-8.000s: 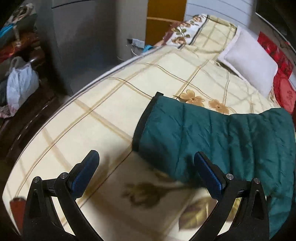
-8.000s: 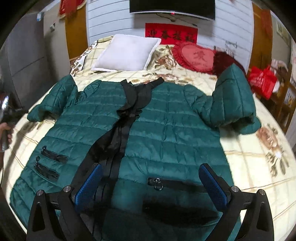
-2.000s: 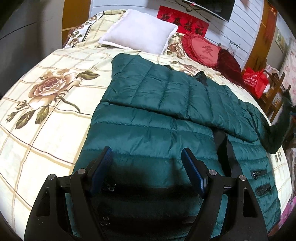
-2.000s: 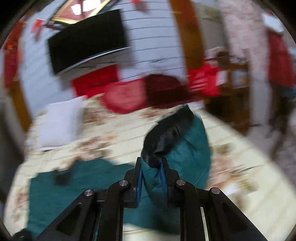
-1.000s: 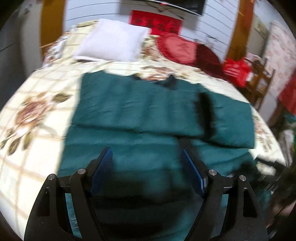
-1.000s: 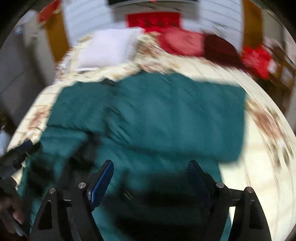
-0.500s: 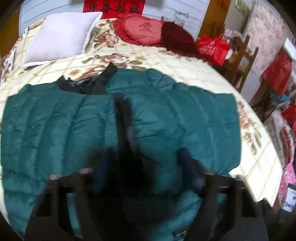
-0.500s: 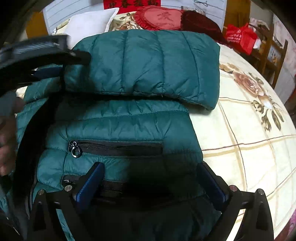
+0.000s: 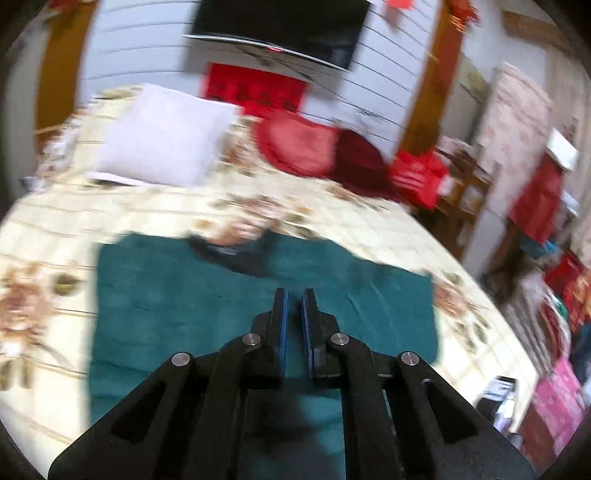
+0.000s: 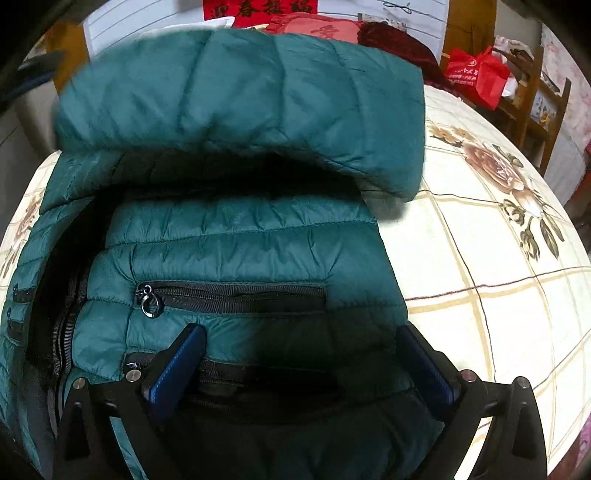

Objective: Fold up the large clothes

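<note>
Here the teal quilted down jacket (image 10: 240, 236) lies spread on the bed (image 10: 480, 258), over a cream checked bedspread printed with roses. In the right wrist view its folded-in sleeves form a puffy band across the upper part, lifted above the body below it and casting a dark shadow there. A black zipped pocket (image 10: 232, 295) with a ring pull crosses the front panel, and the black main zipper runs down the left edge of the view.

The right gripper (image 10: 306, 365) sits low over the jacket's hem with its jaws spread wide, blue pads on either side of the fabric and holding nothing.

The left wrist view is blurred. The left gripper (image 9: 294, 332) has its jaws drawn almost together, with teal showing in the narrow slit; whether that fabric is pinched cannot be told. Beyond lie the jacket's black collar (image 9: 236, 254), a white pillow (image 9: 162, 136), a red cushion (image 9: 295, 144) and a wall-mounted television (image 9: 280, 29).
</note>
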`<state>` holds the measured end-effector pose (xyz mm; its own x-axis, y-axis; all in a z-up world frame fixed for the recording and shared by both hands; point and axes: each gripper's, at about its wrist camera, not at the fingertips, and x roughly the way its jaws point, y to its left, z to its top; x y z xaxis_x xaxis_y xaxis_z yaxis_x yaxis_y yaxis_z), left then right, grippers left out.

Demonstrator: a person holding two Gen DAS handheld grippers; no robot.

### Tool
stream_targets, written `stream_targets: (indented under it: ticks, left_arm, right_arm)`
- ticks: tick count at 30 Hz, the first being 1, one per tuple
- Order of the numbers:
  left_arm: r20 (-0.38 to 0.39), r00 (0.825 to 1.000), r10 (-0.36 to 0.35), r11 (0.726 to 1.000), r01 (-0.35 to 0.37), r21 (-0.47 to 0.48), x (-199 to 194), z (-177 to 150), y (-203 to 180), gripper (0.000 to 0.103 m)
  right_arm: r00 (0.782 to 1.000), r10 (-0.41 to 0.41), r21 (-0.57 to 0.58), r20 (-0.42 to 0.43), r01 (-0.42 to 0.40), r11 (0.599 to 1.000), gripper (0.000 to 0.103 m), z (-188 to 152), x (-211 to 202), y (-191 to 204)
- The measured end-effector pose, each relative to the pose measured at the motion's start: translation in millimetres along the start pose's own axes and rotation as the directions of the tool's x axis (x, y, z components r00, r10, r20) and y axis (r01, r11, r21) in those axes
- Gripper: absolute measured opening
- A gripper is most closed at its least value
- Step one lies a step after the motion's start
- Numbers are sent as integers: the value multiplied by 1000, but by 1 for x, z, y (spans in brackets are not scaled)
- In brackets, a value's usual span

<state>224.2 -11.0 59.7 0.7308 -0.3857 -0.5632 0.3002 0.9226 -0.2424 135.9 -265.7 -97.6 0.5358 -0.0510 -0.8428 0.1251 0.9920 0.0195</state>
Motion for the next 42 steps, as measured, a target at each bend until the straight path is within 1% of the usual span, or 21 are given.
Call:
stream_targets:
  ticks: [2, 4, 6, 8, 10, 11, 12, 17, 20, 21, 22, 23, 24, 25, 26, 27, 29, 32, 35, 38, 42]
  left_arm:
    - [-27, 1000, 15, 998, -17, -64, -4, 1, 35, 6]
    - [-65, 998, -16, 996, 10, -91, -2, -7, 51, 6]
    - [-85, 996, -33, 996, 26, -83, 1, -19, 46, 7]
    - [-120, 990, -80, 995, 73, -67, 14, -32, 27, 17]
    - [-149, 985, -89, 996, 84, -41, 27, -40, 3, 71]
    - [-147, 985, -87, 996, 84, -29, 33, -44, -9, 78]
    - [-140, 986, -92, 996, 90, -17, 40, -48, -22, 80]
    - [-222, 970, -102, 994, 109, 20, 92, -65, -70, 80]
    - [-301, 952, -56, 998, 55, -15, 129, -80, -76, 79]
    - [-312, 949, -49, 999, 45, -19, 136, -84, -76, 74]
    - [-306, 951, -33, 999, 31, -12, 139, -88, -78, 36]
    - [-304, 952, -24, 1000, 23, -5, 139, -89, -80, 21]
    - [-297, 954, -33, 999, 32, -9, 136, -90, -81, 13]
    - [-278, 960, -41, 999, 43, 0, 129, -88, -83, 10]
    - [-244, 969, -48, 998, 56, 24, 117, -84, -87, 9]
    - [-227, 972, -61, 997, 69, 26, 109, -80, -89, 9]
    - [-169, 979, -110, 994, 112, 5, 81, -65, -86, 9]
    - [-90, 985, -150, 989, 148, -26, 41, -43, -70, 9]
    - [-39, 990, -132, 991, 131, -33, 12, -27, -47, 9]
    - [-13, 998, -57, 997, 56, -47, -12, -17, -7, 9]
    - [-22, 999, 37, 997, -38, -74, -25, -21, 43, 9]
  right_arm:
    - [1000, 1, 0, 1, -1, 1000, 103, -1, 0, 1]
    - [1000, 1, 1, 0, -1, 1000, 103, 0, 0, 0]
    - [1000, 0, 1, 2, 0, 1000, 103, 1, 1, 0]
    - [1000, -5, 4, 1, 5, 1000, 103, 2, 2, -1]
    - [1000, -11, 2, 5, 11, 1000, 103, 2, 1, 0]
    - [1000, -12, 0, 8, 12, 1000, 103, 0, 0, 2]
    - [1000, -11, 0, 11, 11, 1000, 103, 0, 0, 2]
    - [1000, -7, -2, 15, 7, 1000, 103, -3, -2, 5]
    - [1000, -2, -4, 12, 2, 1000, 103, -3, -2, 4]
    - [1000, 0, -5, 13, 0, 1000, 103, -3, -2, 3]
    - [1000, 2, -6, 13, -2, 1000, 103, -4, -2, 4]
    - [1000, 4, -6, 13, -4, 1000, 103, -4, -2, 3]
    - [1000, 7, -6, 14, -7, 1000, 103, -4, -2, 3]
    - [1000, 9, -5, 14, -9, 1000, 103, -5, -2, 3]
    - [1000, 11, -3, 13, -10, 1000, 103, -5, -2, 3]
    - [1000, 9, -4, 12, -9, 1000, 103, -4, -2, 3]
    - [1000, 6, -4, 12, -6, 1000, 103, -4, -2, 3]
    - [1000, 5, -4, 14, -5, 1000, 103, -4, -1, 4]
    - [1000, 4, -4, 15, -4, 1000, 103, -5, -2, 4]
    - [1000, 4, -4, 18, -4, 1000, 103, -5, -2, 4]
    - [1000, 7, -4, 23, -7, 1000, 103, -7, -2, 4]
